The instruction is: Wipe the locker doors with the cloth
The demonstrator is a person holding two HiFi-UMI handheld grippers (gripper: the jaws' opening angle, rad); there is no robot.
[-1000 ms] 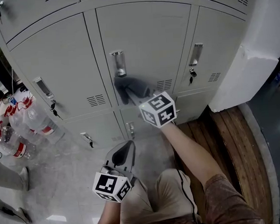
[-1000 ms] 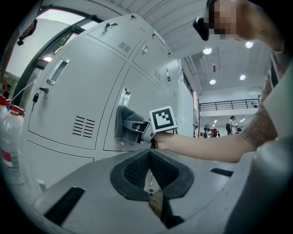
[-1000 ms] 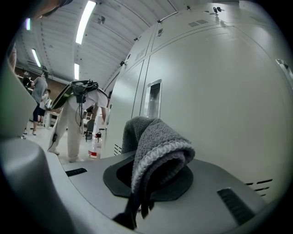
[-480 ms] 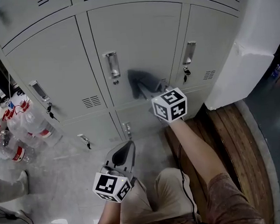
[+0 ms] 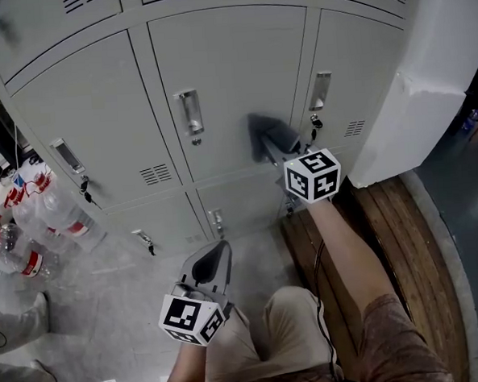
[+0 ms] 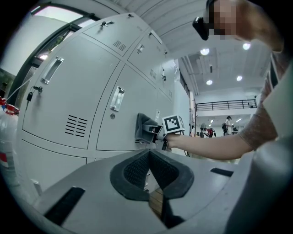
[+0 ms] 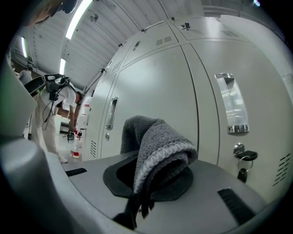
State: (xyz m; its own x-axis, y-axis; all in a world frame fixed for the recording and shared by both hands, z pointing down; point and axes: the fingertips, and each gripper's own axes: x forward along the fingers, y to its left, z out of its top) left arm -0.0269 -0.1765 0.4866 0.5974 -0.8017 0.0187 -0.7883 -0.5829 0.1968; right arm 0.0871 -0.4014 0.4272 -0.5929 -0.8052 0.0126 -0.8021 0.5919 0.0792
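Rightward across the middle locker door [image 5: 232, 81] the grey cloth [image 5: 266, 129] has been carried, from the handle [image 5: 190, 112] to the door's right edge.
It is clamped in the right gripper [image 5: 275, 150], pressed onto the door ahead of the jaws. The next door [image 5: 353, 82] lies just right. The left gripper [image 5: 211, 264], jaws together and empty, is held low, well apart.

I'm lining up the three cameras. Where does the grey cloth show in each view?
Head view: the cloth is right of centre, against the middle locker door, near its right edge.
Left gripper view: small, mid-frame, against the same door.
Right gripper view: large, centre foreground.
Shared landmark: that door's handle, left of the cloth in all three.
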